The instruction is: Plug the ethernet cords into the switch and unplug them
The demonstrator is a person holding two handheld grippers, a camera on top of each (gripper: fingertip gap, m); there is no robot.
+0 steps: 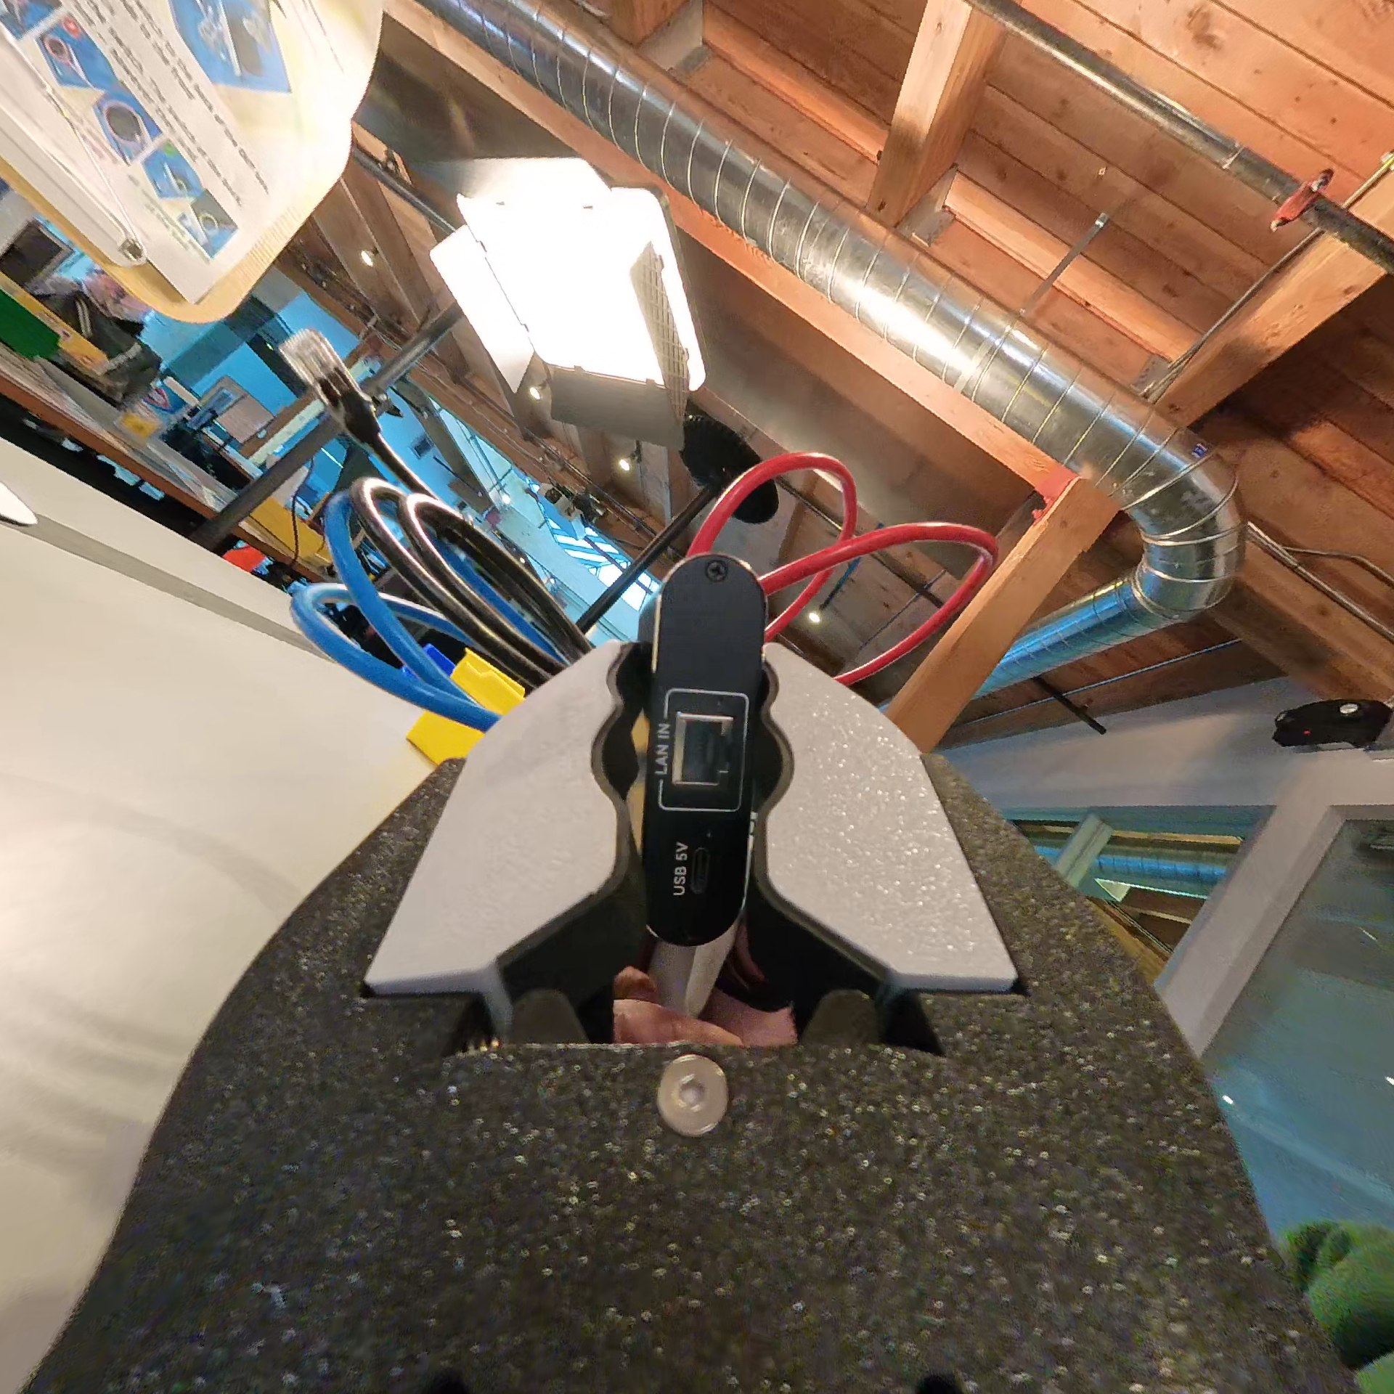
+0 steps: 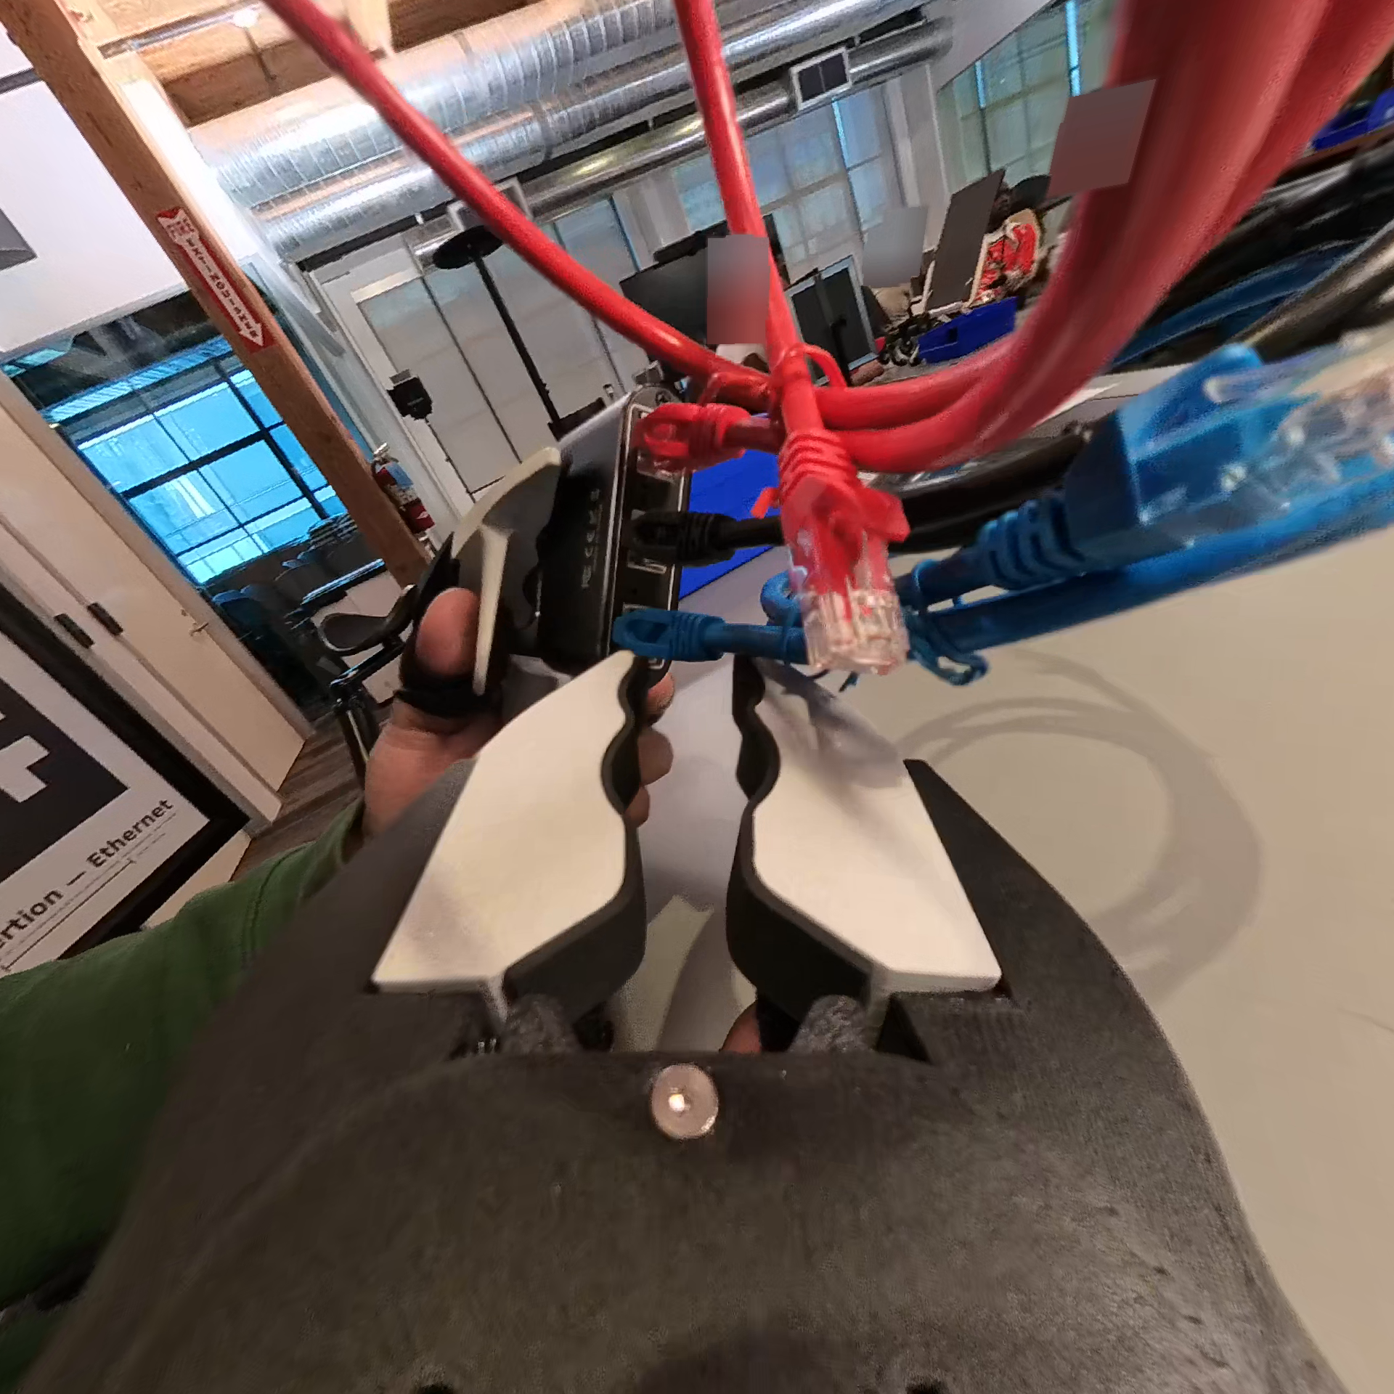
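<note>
**Switch held up in the left tool, right tool released beside the dangling plugs**

The left tool [image 1: 701,754] is clenched on the black switch [image 1: 703,747], holding it on end above the pale tabletop [image 1: 151,792]. In the left wrist view the narrow end face of the switch points at the camera, showing one empty network socket and a small power port below it. Behind the switch rise loops of red cord [image 1: 845,543], blue cord [image 1: 354,603] and black cord [image 1: 452,573], and one clear plug on a black cord [image 1: 317,354] stands free in the air at upper left.

The right wrist view shows the same switch [image 2: 596,528] from its port side, gripped between the grey fingers [image 2: 502,543] of the left tool, with a person's hand [image 2: 430,716] and green sleeve [image 2: 113,1018] behind it. Three cords sit plugged into the ports: a red plug [image 2: 679,437] uppermost, a black plug [image 2: 679,532] in the middle, a blue plug [image 2: 671,634] lowest.

The right tool [image 2: 683,724] is released, its jaws apart with nothing between them, just below the blue plug. A loose red plug [image 2: 845,596] hangs just beyond its tips, unconnected, and a loose blue plug [image 2: 1245,445] hangs blurred and close to the lens at right. Cord shadows lie on the tabletop [image 2: 1131,754] beneath.
</note>
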